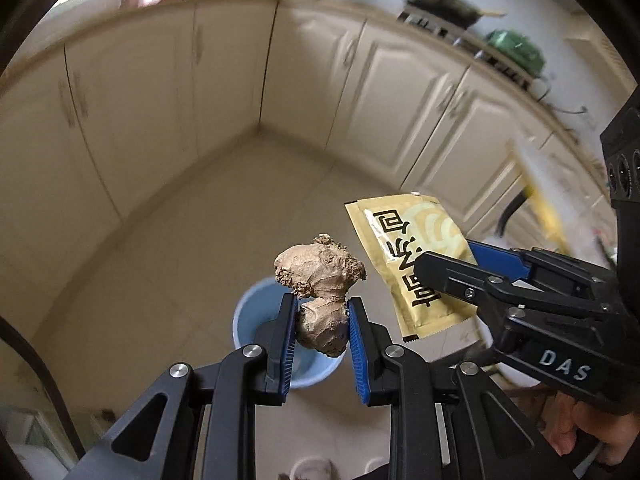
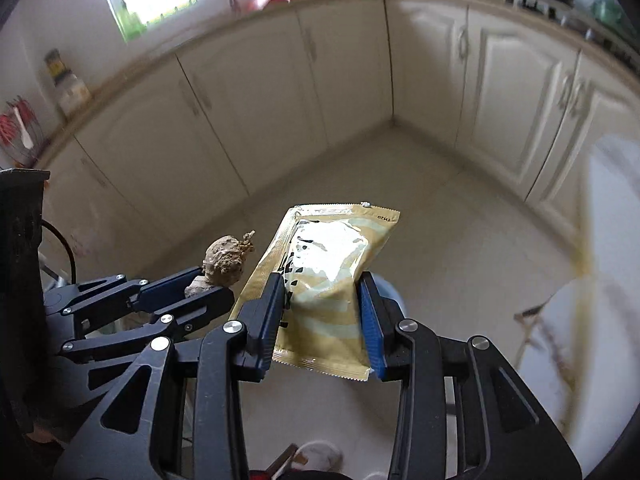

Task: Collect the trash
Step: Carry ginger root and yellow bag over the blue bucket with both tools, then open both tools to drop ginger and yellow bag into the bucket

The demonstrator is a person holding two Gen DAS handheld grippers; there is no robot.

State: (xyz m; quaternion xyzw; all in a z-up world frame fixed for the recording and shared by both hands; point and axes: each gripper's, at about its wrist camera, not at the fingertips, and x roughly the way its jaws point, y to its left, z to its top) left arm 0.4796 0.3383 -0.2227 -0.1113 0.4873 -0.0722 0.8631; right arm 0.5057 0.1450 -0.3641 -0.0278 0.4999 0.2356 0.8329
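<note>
Both pieces of trash are already picked up and are up in the air over the kitchen floor (image 1: 192,216); what remains, I would judge, is to carry them over the bin and let go.

The left tongs (image 1: 322,322) are pinching a knob of ginger (image 1: 320,280) between their blue pads, gripping its lower lobe while the larger lobe sticks out above. It is tan, knobbly and dry-looking, with a ragged tuft at the top. Directly beneath it on the floor stands a pale blue bin (image 1: 250,320), partly hidden by the tongs, so the ginger looks nearly lined up for the drop.

The right tongs (image 2: 320,312) are clamped on a yellow packet (image 2: 332,280), just beside the ginger. The packet is a flat, sealed sachet with crimped ends, dark printed characters on one face and a shiny glare on the other; it bows a little under the squeeze. It hangs off to the side of the bin, so it probably still needs shifting across.

Cream cabinets (image 1: 140,92) line the walls behind. I can't see any trash inside the bin.
</note>
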